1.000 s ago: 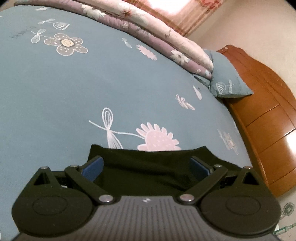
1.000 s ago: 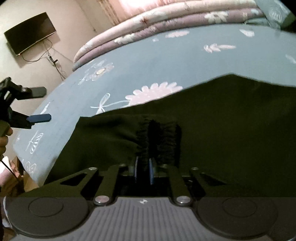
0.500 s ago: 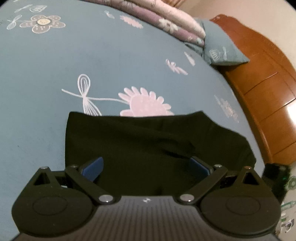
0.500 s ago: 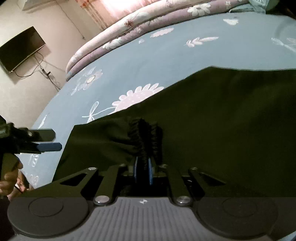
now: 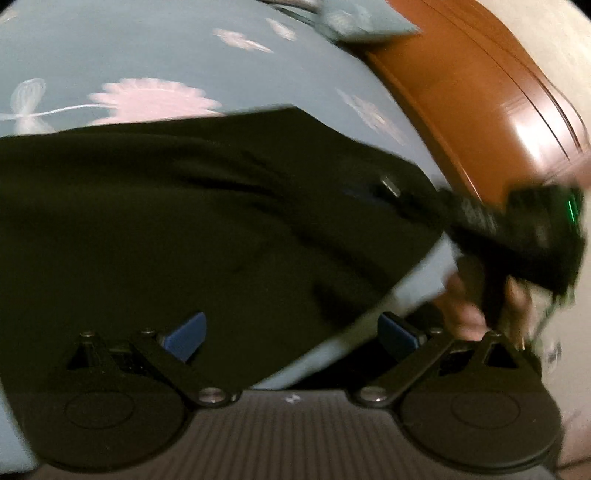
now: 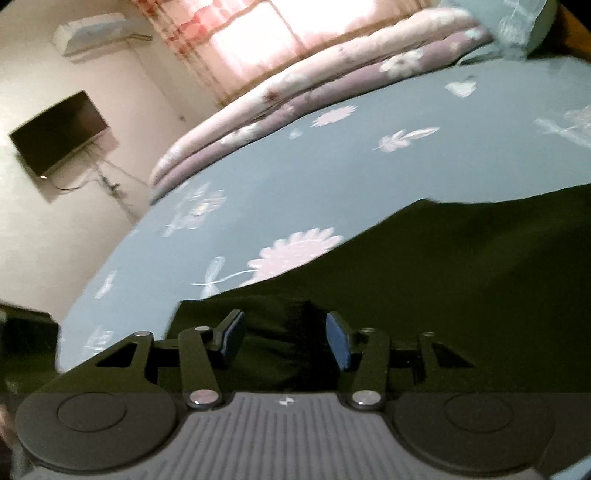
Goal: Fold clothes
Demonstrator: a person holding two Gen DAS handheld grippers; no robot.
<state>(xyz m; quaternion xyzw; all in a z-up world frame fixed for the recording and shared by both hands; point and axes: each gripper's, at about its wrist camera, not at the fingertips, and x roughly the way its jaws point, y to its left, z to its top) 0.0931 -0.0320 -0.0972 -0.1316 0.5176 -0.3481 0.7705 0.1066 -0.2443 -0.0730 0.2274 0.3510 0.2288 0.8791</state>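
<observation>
A dark garment (image 5: 192,221) is spread flat on the blue flowered bed sheet (image 6: 332,177), near the bed's front edge. In the right wrist view its far edge runs slantwise across a pink flower print (image 6: 291,254), and its left end stops short of the sheet's left border, where a strip of bare sheet is left. Beyond the garment, a broad stretch of sheet lies open up to a folded quilt (image 6: 314,88) along the far side.

The left gripper (image 5: 291,332) is held above the garment's near right corner with its jaws wide apart and nothing between them. The right gripper (image 6: 284,336) has just been opening; its jaws now stand apart on either side of a gathered ridge of the cloth, with the pads clear of it.

In the left wrist view, the bed is bounded on the right by a wooden headboard (image 5: 480,103), with a pillow (image 5: 362,22) at its foot. The other gripper, held by a hand (image 5: 476,295), is seen blurred at the garment's right edge. A wall television (image 6: 59,136) and an air conditioner (image 6: 92,31) are seen to the left.
</observation>
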